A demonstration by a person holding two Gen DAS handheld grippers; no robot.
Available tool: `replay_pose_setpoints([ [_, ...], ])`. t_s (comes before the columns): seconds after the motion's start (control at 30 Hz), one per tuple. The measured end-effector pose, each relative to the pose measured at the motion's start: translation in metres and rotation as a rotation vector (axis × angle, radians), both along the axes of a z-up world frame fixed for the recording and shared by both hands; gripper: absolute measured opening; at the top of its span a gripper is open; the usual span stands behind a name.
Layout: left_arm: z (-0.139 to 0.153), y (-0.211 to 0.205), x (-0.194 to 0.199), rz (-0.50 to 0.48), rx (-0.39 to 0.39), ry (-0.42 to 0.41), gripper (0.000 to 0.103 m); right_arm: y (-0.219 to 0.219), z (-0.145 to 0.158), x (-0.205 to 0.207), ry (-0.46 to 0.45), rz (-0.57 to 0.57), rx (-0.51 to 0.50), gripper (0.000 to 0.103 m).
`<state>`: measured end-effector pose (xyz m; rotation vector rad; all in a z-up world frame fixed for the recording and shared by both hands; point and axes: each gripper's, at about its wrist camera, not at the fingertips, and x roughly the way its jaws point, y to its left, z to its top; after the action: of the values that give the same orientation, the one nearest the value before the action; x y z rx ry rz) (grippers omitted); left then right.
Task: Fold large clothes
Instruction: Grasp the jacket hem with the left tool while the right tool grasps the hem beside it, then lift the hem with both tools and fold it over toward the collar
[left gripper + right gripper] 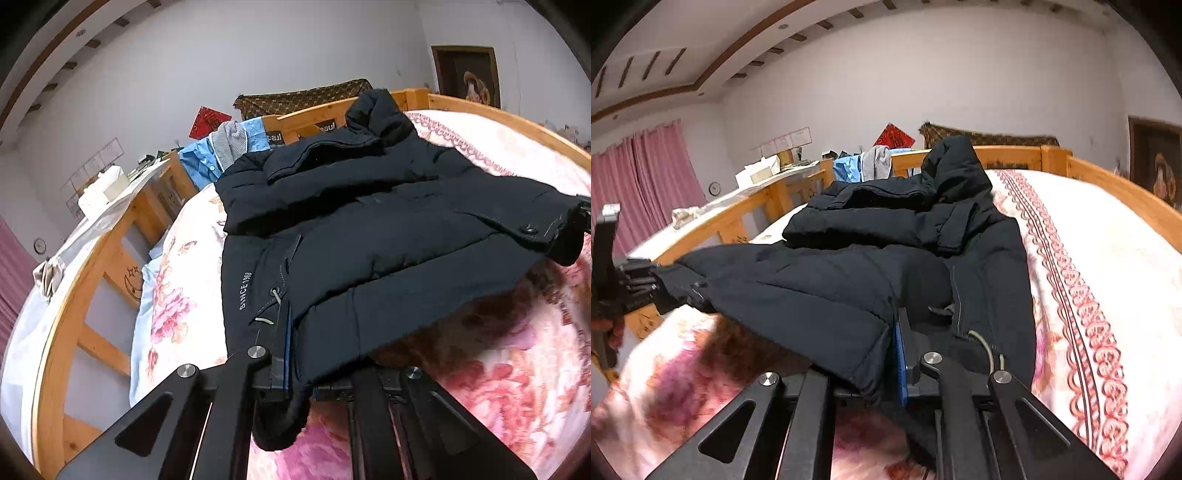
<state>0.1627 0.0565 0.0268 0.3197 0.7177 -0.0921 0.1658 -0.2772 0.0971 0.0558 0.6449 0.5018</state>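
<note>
Even, soft room light is filling both views without glare. A shadow is lying on the bed point(480, 332) under the dark jacket point(369, 229). Fisheye bending and blur are smearing the edges, corners going black.

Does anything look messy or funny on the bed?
Nothing is spilled or broken. The dark puffy jacket has its near hem lifted off the flowery blanket, pinched by the left gripper and the right gripper. That belongs to folding.

Seen close from each wrist, angled down across the bed point(480, 155) toward the headboard point(1008, 153) at twelve o'clock; dark jacket point(369, 229) shared, left claw point(646, 284) at nine o'clock in right view.
</note>
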Motion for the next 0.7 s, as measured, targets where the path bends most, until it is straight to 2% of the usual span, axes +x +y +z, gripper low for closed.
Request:
replay_pose_setpoints([
  [0.17,0.018,-0.002,-0.03,-0.006,-0.03,-0.007,0.005,0.001,0.035,-0.028,-0.029,0.072,-0.113,0.009],
  [0.27,0.021,-0.004,-0.051,-0.018,-0.029,0.008,0.005,-0.007,0.05,-0.041,-0.032,0.096,-0.089,0.008],
  [0.43,0.032,-0.009,-0.069,-0.02,-0.072,0.035,0.005,-0.023,0.071,-0.05,-0.013,0.09,0.001,0.006],
  [0.5,0.038,-0.012,-0.069,-0.024,-0.073,0.039,0.005,-0.021,0.075,-0.048,-0.041,0.083,-0.039,0.005],
  [0.6,0.045,-0.015,-0.062,-0.024,-0.07,0.036,0.005,-0.021,0.076,-0.042,-0.026,0.076,-0.008,0.005],
  [0.7,0.049,-0.013,-0.057,-0.017,-0.077,0.027,0.005,-0.023,0.075,-0.037,-0.028,0.067,-0.02,0.005],
])
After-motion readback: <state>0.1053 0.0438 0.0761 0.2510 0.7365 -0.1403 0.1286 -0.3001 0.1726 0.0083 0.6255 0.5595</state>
